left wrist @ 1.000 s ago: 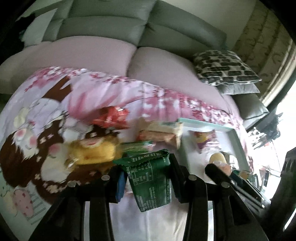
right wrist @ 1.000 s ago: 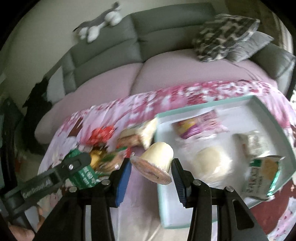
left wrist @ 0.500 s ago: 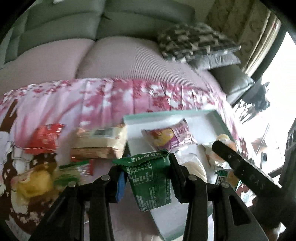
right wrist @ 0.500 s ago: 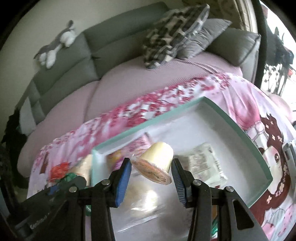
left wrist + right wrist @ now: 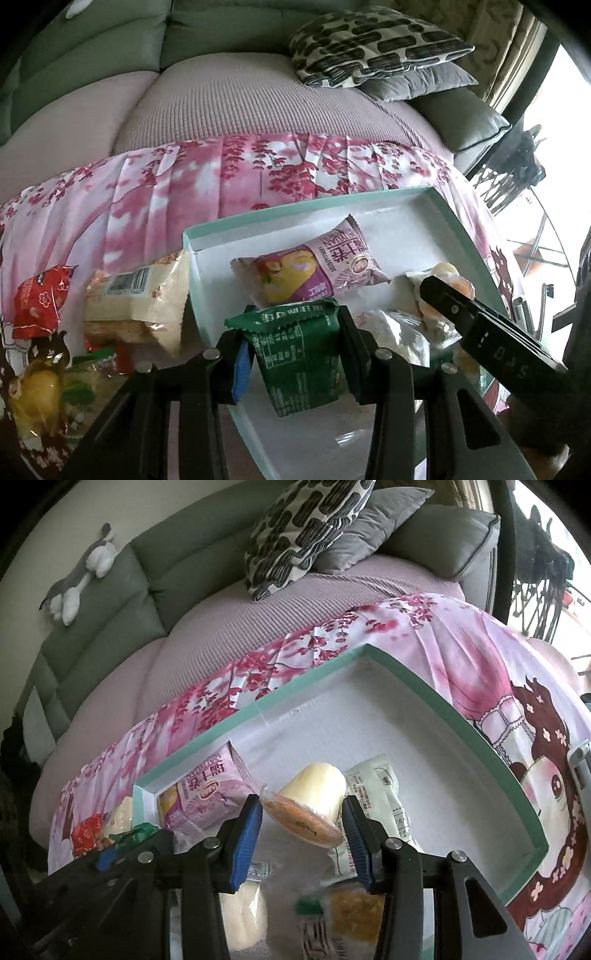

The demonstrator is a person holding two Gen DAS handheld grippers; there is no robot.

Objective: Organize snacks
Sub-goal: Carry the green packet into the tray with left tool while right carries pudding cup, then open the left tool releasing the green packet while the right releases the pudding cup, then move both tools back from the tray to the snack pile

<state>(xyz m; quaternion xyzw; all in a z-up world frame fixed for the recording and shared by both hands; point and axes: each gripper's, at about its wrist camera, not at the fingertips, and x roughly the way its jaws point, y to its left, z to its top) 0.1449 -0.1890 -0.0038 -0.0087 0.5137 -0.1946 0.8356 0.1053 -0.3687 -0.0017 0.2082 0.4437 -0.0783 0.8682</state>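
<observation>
Toward the lower left of the left wrist view, still waiting outside the tray (image 5: 295, 205) on the pink cloth (image 5: 166, 192): a red packet (image 5: 37, 299), a beige packet (image 5: 136, 302) and a yellow snack (image 5: 37, 391). At lower centre, pinching a green packet (image 5: 301, 354) between the pads of the left gripper (image 5: 291, 343), hanging it over the tray's near left corner, just below a purple packet (image 5: 306, 273) lying inside.

Risking a drop onto the rim and a slide back out, being so close to that corner. Also risking a knock between the 2 tools, both crowding 1 end of the tray.

Only in the right wrist view: clamping a pudding cup (image 5: 314, 797), tilted, in the right gripper (image 5: 301, 819), above a white sachet (image 5: 380, 794), with bare tray floor showing at upper right. Probably rolling if let go sideways.
</observation>
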